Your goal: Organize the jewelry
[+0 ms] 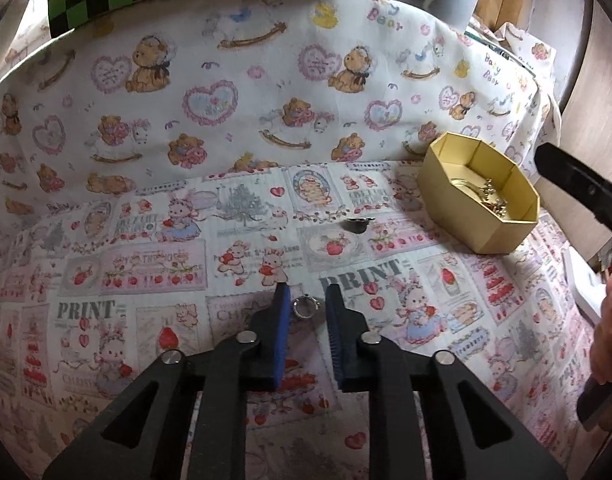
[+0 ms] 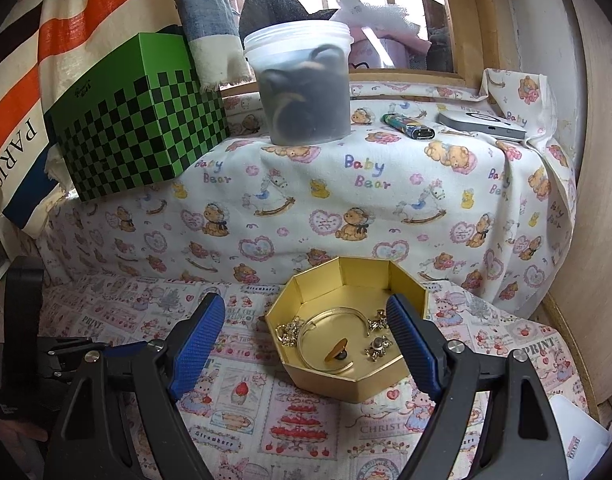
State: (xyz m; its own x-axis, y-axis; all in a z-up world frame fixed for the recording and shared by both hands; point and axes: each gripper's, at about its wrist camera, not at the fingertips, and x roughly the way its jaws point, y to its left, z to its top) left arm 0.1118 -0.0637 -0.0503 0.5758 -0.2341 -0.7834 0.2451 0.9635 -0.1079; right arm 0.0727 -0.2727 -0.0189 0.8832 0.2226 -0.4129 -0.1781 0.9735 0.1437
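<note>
Left wrist view: we note the left gripper (image 1: 307, 300) low at centre, jaws narrowed around a small silver ring (image 1: 304, 306) lying on the printed cloth (image 1: 146, 280), pads not touching it. Right wrist view: the right gripper (image 2: 306, 332) stands wide and empty before the gold octagonal cardboard box (image 2: 358, 384) of jewellery at centre.

Ring (image 1: 305, 306) left of box (image 1: 458, 220)

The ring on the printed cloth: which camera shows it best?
The left wrist view. The ring lies on the cloth in sharp view between the left gripper's blue pads, which do not yet touch it. The right wrist view does not show it.
</note>
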